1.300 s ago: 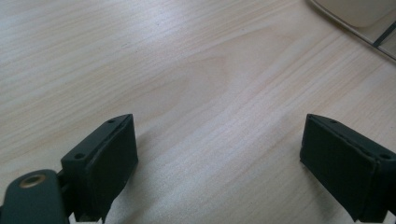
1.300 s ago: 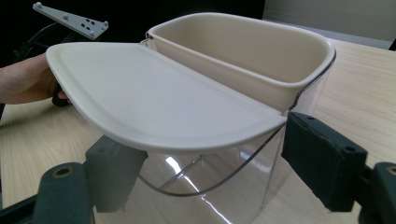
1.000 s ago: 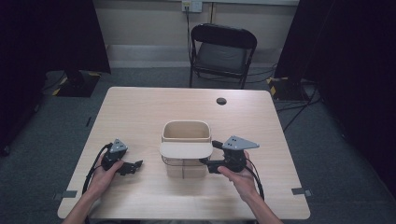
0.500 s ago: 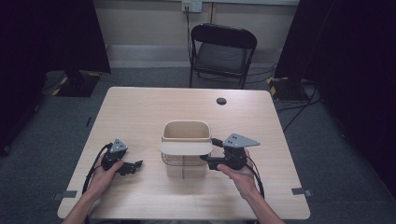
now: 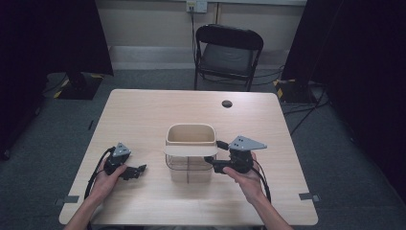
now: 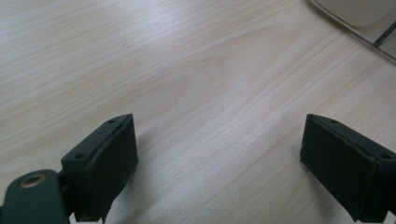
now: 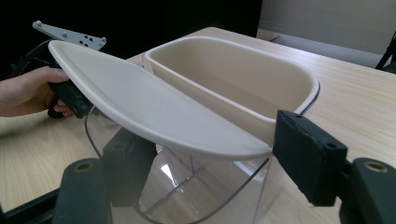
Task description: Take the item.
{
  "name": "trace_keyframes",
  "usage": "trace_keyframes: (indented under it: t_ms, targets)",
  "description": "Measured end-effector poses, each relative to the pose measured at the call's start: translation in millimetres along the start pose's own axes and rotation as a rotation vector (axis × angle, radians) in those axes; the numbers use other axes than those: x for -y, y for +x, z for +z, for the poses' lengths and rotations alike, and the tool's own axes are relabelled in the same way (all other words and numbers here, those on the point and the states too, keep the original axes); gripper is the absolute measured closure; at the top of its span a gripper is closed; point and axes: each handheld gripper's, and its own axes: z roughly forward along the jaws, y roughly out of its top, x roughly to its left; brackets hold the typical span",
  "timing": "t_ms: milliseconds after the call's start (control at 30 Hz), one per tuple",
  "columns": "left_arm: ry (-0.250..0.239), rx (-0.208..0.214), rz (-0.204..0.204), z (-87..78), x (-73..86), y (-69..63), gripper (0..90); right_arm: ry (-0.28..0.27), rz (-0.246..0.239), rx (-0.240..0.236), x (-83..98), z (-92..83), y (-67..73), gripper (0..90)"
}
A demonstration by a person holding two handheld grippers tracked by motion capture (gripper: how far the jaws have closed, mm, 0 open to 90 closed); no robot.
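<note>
On the left of the desk (image 5: 143,110), the left gripper (image 5: 136,171) rests low on the wood, well apart from the container, its jaws spread wide with nothing but bare desk between them.

At the middle of the desk stands the clear plastic container (image 5: 189,165), carrying a cream inner basket (image 5: 190,134) in its far half and a cream half-lid (image 5: 189,150) across its near half. The half-lid is a thin, smooth, crescent-shaped flap, and in the right gripper view it looks tilted, its curved edge raised above the transparent wall (image 7: 196,186). Its long axis runs left to right across the desk, so its right end points straight at the right gripper.

The right gripper (image 5: 214,163) is the nearer hand, just beside the container's right side. Its jaws have just been closing and stand about half open, with the end of the half-lid between them; I cannot tell whether the pads already press on it. The coming move probably depends on that end-on alignment.
</note>
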Motion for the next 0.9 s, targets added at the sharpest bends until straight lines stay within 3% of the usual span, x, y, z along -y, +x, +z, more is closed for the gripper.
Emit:
trace_keyframes:
  t_ms: [900]
  targets:
    - [0.000,0.000,-0.005,0.0,0.1,-0.3,10.4,-0.009,0.006,-0.048,-7.3,3.8,-2.2,39.4]
